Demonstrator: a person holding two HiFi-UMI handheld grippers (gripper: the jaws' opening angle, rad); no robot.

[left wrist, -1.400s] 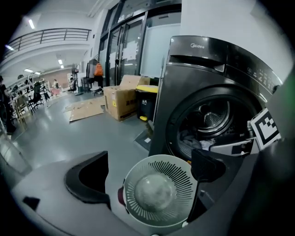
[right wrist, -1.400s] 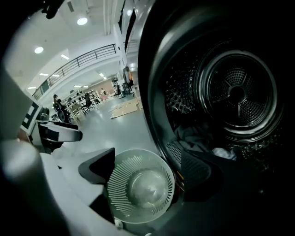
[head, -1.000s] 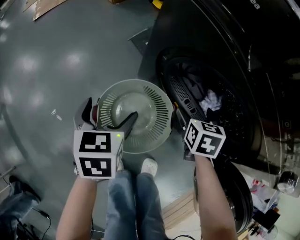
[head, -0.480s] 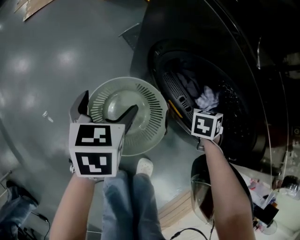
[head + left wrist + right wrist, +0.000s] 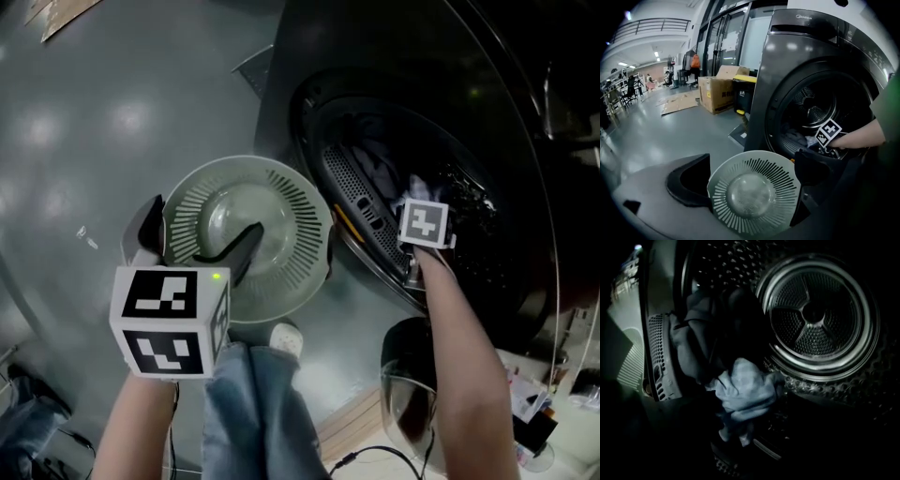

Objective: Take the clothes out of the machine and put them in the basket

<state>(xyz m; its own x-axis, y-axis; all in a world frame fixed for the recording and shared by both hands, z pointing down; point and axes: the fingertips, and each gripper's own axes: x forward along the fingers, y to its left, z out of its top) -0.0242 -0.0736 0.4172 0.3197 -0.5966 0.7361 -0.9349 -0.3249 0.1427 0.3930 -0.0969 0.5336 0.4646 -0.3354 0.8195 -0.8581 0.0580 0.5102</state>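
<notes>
A round pale green slatted basket stands empty on the grey floor beside the dark front-loading machine. My left gripper hovers over the basket, open, nothing between its black jaws. The marker cube of my right gripper sits at the drum's mouth, its jaws hidden inside. In the right gripper view a crumpled pale blue cloth lies in the drum next to a darker grey-blue garment. My right gripper stands open just before the pale cloth.
The machine's glass door hangs open at the lower right by my right forearm. My jeans legs and a white shoe are just below the basket. Cardboard boxes and flat cardboard lie far off on the floor.
My right gripper has travelled from in front of the door opening into the drum, tipping downward. The left gripper has stayed over the basket, sinking only slightly.
</notes>
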